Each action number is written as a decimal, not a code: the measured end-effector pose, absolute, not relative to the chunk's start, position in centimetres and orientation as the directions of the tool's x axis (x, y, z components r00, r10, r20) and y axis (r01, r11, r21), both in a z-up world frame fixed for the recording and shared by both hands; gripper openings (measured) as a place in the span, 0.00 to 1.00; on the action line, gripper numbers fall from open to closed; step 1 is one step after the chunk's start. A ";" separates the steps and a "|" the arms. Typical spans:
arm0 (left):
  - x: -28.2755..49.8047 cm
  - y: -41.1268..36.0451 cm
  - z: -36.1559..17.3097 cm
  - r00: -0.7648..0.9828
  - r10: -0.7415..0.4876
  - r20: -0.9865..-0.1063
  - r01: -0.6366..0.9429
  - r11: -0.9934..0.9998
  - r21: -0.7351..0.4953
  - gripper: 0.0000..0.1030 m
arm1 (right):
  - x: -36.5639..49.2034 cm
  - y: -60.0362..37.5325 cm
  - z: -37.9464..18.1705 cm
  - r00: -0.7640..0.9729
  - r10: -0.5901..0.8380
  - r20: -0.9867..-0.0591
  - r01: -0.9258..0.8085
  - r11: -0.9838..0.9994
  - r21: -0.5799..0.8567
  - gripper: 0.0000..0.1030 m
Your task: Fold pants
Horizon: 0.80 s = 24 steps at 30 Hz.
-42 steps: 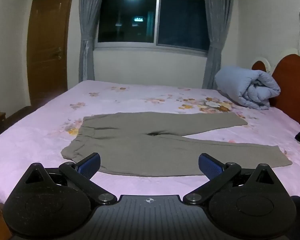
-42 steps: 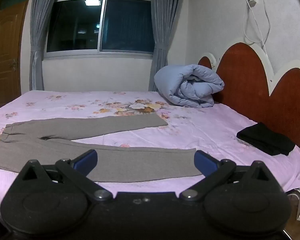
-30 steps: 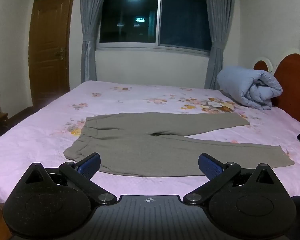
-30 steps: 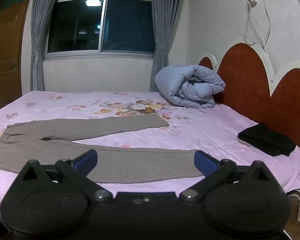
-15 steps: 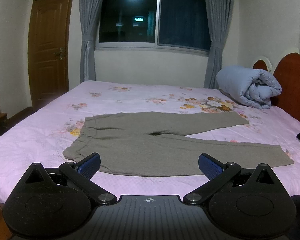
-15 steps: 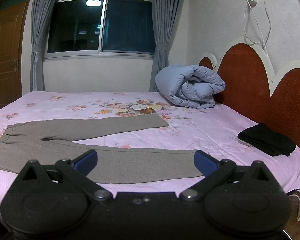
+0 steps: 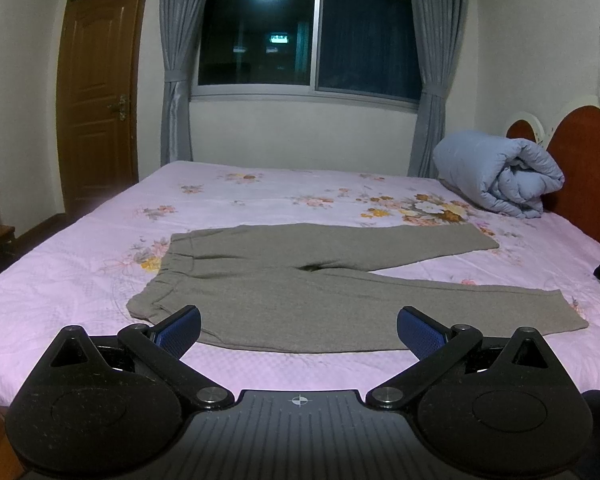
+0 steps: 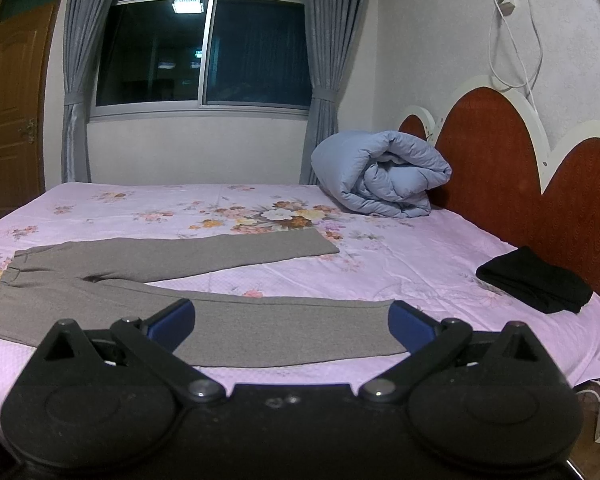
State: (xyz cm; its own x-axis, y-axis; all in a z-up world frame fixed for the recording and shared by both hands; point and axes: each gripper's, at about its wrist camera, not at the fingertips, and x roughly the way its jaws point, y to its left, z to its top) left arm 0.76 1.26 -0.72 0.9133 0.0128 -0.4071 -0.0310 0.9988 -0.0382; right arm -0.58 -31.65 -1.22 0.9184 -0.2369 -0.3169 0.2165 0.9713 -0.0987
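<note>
We are holding the left tool [image 7: 298, 330] and the right tool [image 8: 291, 326] above the near edge of the bed, both with their blue-padded fingers spread wide apart and gripping nothing. The grey knit pants [image 7: 320, 284] are lying flat on the pink floral bedsheet [image 7: 260, 196], unfolded, with the elastic waistband toward the left and the two legs running to the right and splaying apart, the far leg angling away from the near one. In the left wrist view we are looking across the waist and seat of the pants; in the right wrist view the pants [image 8: 228, 316] are showing mostly as the near leg, whose hem end is sitting just beyond the right finger. A rolled pale-blue quilt [image 8: 380, 172] is resting against the red heart-shaped headboard [image 8: 496, 168], well apart from the pants, and a folded black garment [image 8: 536, 280] is lying near the headboard on the right side of the bed.
</note>
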 end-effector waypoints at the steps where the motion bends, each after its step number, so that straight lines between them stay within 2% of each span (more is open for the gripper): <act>1: 0.8 1.3 -0.8 0.913 0.013 -0.407 -0.031 0.999 -0.039 1.00 | -0.6 -31.6 -1.2 0.919 -0.237 -0.316 0.217 0.971 -0.099 0.94; 24: 0.4 0.8 -0.6 0.913 0.011 -0.407 -0.028 0.999 -0.035 1.00 | -0.5 -31.4 -1.1 0.919 -0.236 -0.317 0.216 0.971 -0.098 0.94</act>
